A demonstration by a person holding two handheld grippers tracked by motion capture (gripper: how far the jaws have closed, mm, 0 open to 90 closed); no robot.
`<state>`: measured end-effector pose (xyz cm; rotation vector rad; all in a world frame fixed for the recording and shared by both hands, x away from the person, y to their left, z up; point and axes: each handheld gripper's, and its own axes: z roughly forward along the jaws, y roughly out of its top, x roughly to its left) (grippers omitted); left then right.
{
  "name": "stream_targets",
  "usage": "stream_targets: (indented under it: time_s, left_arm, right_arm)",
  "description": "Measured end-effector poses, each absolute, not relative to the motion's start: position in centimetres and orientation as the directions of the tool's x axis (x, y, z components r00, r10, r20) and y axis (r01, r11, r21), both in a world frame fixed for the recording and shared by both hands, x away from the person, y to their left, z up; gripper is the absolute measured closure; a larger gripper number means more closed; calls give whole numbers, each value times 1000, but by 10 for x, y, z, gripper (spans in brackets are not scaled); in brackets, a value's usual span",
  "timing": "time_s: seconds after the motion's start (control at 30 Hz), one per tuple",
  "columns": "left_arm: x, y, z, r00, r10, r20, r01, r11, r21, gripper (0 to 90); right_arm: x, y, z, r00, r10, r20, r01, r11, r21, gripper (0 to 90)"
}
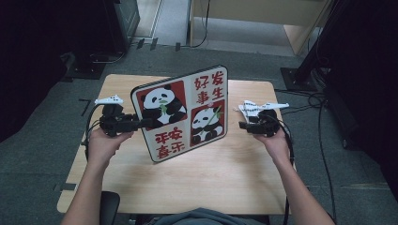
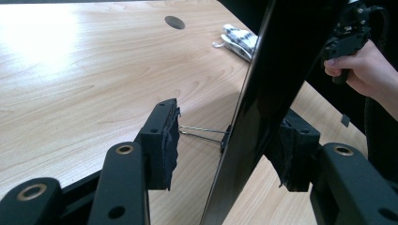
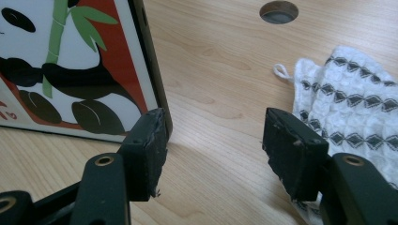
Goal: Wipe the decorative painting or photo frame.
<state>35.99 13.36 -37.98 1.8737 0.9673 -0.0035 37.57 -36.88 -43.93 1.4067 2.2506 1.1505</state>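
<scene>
A panda picture board (image 1: 180, 112) with red Chinese characters stands tilted on the wooden table (image 1: 211, 173). My left gripper (image 1: 143, 123) straddles its left edge. In the left gripper view the dark edge of the board (image 2: 267, 93) runs between the jaws of the left gripper (image 2: 229, 143), and the near pad (image 2: 166, 136) stands clear of it, so the gripper is open. A thin wire leg (image 2: 202, 133) sticks out from the board's back. My right gripper (image 1: 241, 125) is open and holds nothing. It sits just off the board's right edge (image 3: 155, 70), with bare table between the jaws of the right gripper (image 3: 213, 140).
A white patterned cloth (image 1: 251, 110) lies on the table at the right, next to the right gripper; its weave shows close up (image 3: 347, 93). A round cable hole (image 3: 279, 11) sits near the table's far edge. Cables and stand bases lie on the floor around.
</scene>
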Motion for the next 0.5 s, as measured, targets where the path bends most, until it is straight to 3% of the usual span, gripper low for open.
stream_targets:
  time_s: [0.23, 0.5]
  left_arm:
    - [363, 137, -383, 670, 627, -398, 627, -190, 755, 478]
    - [364, 145, -386, 655, 642, -398, 633, -179, 754, 475]
  right_arm:
    - [376, -363, -447, -522, 813, 257, 664, 198, 721, 408]
    - [369, -355, -445, -547, 801, 243, 644, 218, 733, 408]
